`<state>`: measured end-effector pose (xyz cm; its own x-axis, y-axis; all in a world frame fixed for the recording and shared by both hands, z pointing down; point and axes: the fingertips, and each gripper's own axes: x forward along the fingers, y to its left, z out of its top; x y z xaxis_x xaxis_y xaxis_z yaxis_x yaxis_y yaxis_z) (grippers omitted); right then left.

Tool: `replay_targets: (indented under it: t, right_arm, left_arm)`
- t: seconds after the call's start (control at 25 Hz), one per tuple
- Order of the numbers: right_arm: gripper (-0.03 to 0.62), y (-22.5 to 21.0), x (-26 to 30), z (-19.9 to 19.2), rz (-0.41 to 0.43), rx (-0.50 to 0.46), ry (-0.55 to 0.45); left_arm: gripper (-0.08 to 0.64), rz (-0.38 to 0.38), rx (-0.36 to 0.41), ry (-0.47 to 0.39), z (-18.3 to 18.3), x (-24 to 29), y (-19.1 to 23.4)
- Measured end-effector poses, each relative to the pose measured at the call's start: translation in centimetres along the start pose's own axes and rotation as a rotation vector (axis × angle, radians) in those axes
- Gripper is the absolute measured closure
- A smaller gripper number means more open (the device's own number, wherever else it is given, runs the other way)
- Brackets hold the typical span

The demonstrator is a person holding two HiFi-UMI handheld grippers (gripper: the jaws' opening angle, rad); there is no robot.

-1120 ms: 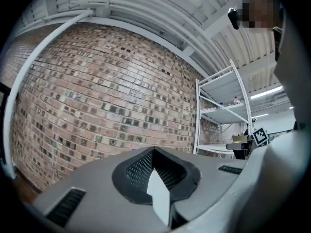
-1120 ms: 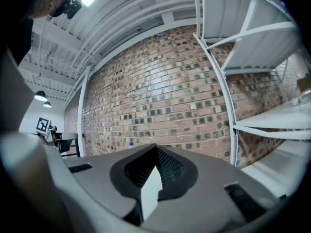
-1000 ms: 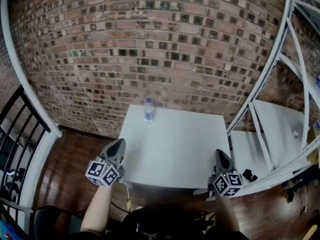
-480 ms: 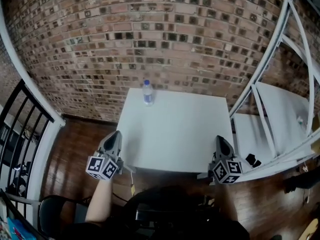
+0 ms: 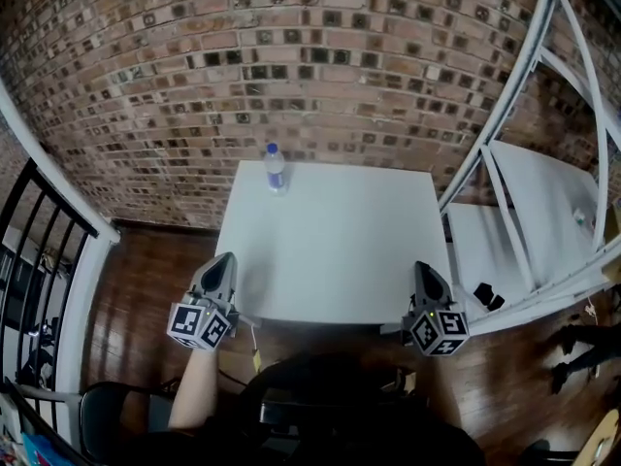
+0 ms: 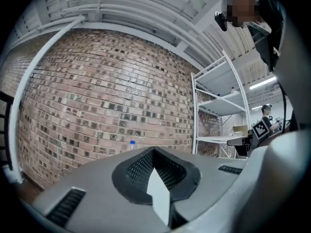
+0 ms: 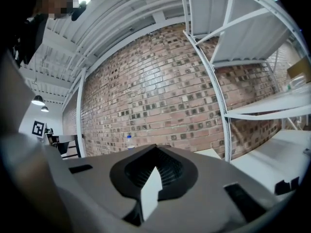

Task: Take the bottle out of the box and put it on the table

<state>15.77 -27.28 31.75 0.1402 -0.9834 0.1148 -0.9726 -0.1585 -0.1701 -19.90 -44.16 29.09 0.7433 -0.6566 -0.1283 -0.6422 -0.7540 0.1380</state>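
Head view: bottle (image 5: 276,168) upright at the far left corner of the table (image 5: 340,250), cap up, long axis vertical, just in front of the brick wall (image 5: 291,56). Box in no view, so the task probably as good as done. Left gripper (image 5: 225,262) at the near left corner, right gripper (image 5: 424,272) at the near right corner, both pointing toward the far edge, both with jaws closed to a point and nothing in them. Bottle well apart from both, ahead of the left one and slightly to its right, so left hand the nearer; from the right one, a diagonal reach across the whole top. Nothing on the surface between jaws and bottle. Rack (image 5: 524,76) hard by the right edge, railing (image 5: 39,221) off to the left over the wood floor, neither in the line of reach. Left gripper view: jaws pressed together, empty (image 6: 156,188); only the bottle's cap (image 6: 132,142) above the gripper's body, a little left of the jaw line, wall behind it, rack to the right. Right gripper view: jaws likewise together, empty (image 7: 151,188); bottle (image 7: 129,141) small and far, left of the jaw line, rack post close on the right.
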Motion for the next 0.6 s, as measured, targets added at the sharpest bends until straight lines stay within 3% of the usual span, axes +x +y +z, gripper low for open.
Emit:
replay_targets:
  t: [0.6]
  right_arm:
    - [0.592, -0.35, 0.05, -0.32, -0.015, -0.011, 0.007]
  left_arm:
    - [0.555, 0.002, -0.008, -0.002, -0.26, 0.17, 0.34]
